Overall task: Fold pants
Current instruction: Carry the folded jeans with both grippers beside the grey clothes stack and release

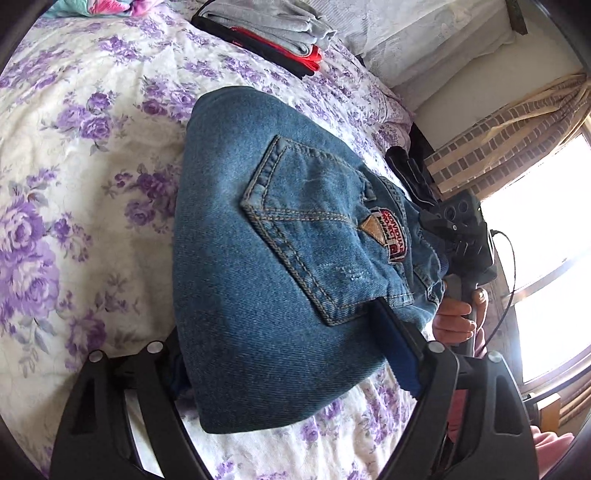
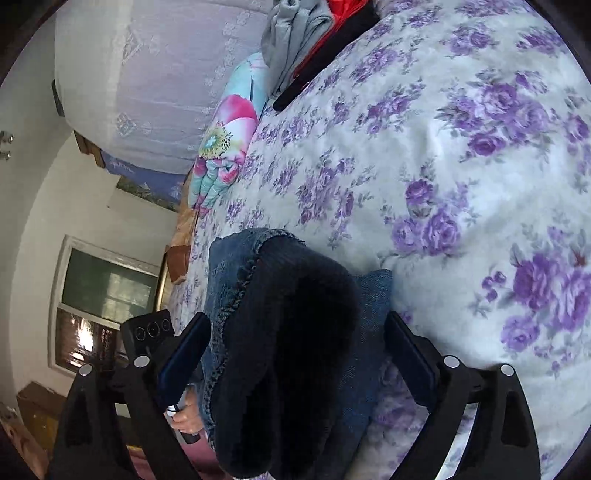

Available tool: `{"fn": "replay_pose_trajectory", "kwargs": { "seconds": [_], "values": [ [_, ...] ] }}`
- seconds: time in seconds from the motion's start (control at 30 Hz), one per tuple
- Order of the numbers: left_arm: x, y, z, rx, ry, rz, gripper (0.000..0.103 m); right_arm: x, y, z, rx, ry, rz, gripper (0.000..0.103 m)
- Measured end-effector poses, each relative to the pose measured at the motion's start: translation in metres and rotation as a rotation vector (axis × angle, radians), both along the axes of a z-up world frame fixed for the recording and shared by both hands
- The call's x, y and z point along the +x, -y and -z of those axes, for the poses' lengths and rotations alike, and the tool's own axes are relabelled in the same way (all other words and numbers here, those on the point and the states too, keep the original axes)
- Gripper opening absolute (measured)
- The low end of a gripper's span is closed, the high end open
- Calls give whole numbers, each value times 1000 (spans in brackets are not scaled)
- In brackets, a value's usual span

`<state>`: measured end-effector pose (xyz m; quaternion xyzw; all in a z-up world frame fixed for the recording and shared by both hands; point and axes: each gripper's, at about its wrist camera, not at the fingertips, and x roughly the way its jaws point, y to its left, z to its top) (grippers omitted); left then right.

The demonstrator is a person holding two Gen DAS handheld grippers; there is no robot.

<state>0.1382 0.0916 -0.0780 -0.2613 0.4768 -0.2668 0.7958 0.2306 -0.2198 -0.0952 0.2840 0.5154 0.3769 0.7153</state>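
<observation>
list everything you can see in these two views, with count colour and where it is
jeans: one pair, blue denim, folded into a bundle on the bed, between the fingers of both grippers
bedspread: one, white with purple flowers, covering the bed
clothes pile: one stack, grey over red and black, far end of the bed
pillow: one, turquoise and pink floral, bed edge beside the clothes pile
curtain: one, tan checked, by the bright window
left gripper: one, black, its fingers either side of the jeans bundle's near end; grip unclear
right gripper: one, black with dark blue pads, open around the jeans, pads clear of the cloth
hand: one, holding the right gripper's handle
</observation>
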Motion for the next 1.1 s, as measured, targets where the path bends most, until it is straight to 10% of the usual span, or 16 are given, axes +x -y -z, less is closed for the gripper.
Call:
{"fn": "replay_pose_trajectory", "kwargs": {
  "seconds": [0.47,0.73,1.1],
  "values": [
    [2,3,-1,22,16,-4,82,1,0,3,-3,-73,-13,96],
    [-4,5,-9,58,57,-3,73,-14,-7,-8,-84,25,39,65],
    [25,-11,-88,183,215,-39,63,22,-37,-90,-65,257,38,60]
  ]
}}
